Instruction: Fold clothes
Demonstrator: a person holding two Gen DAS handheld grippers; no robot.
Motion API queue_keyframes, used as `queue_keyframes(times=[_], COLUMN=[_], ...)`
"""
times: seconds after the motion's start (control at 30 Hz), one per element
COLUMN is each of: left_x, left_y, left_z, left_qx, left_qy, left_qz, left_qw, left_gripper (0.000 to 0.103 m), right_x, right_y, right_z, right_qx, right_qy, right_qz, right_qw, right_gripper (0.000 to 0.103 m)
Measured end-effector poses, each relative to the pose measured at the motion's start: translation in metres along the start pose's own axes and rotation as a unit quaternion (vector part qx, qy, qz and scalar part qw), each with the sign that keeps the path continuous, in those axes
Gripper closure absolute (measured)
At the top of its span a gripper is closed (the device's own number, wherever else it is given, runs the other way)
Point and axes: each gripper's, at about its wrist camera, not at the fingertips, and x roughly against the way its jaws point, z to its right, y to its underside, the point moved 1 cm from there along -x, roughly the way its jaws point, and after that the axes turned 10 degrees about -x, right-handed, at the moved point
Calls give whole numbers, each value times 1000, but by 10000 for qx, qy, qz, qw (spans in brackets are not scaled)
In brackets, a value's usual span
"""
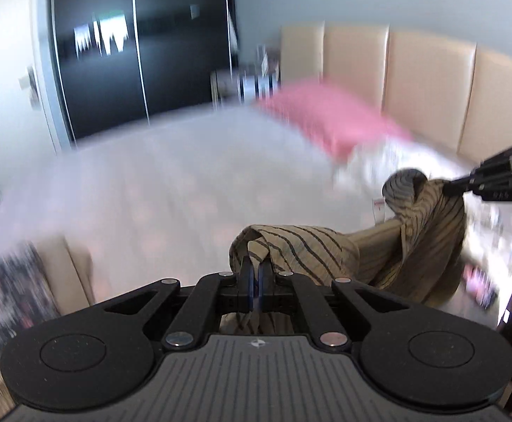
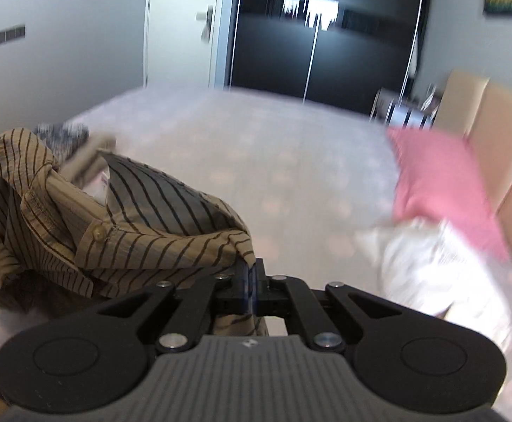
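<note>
White bedspread (image 2: 256,161) | pink pillow (image 2: 442,190) | both grippers' fingers (image 1: 246,274) pinching striped shirt (image 2: 133,218)

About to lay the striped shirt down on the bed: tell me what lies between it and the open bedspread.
Nothing visible blocks it. Both tongs, left and right, are shut on the striped shirt held above the bed. The pink pillow and the white bedding lie off by the headboard.

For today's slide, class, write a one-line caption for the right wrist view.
Right gripper clamps a corner of the tan striped shirt, lifted bunched above the bed.
</note>
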Motion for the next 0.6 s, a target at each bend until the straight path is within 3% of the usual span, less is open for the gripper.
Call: queue_keyframes(times=[0.13,0.3,0.4,0.6], left_x=[72,158,199,260], left_y=[-51,-92,-111,-132], left_z=[-6,-4,1,21], left_qx=[110,161,112,16], left_qy=[-272,-561,-656,-672], left_qz=[1011,2092,2497,3001], left_qw=[9944,9761,9660,9515], left_gripper=[102,103,103,103], right_x=[62,142,190,266], right_y=[-47,-84,-97,-102], right_z=[-9,-29,-41,-55], right_qx=[57,181,287,353], right_qy=[112,216,224,215], right_qz=[851,1957,2548,3299], right_qw=[9963,9803,9663,9431], right_gripper=[101,101,101,101])
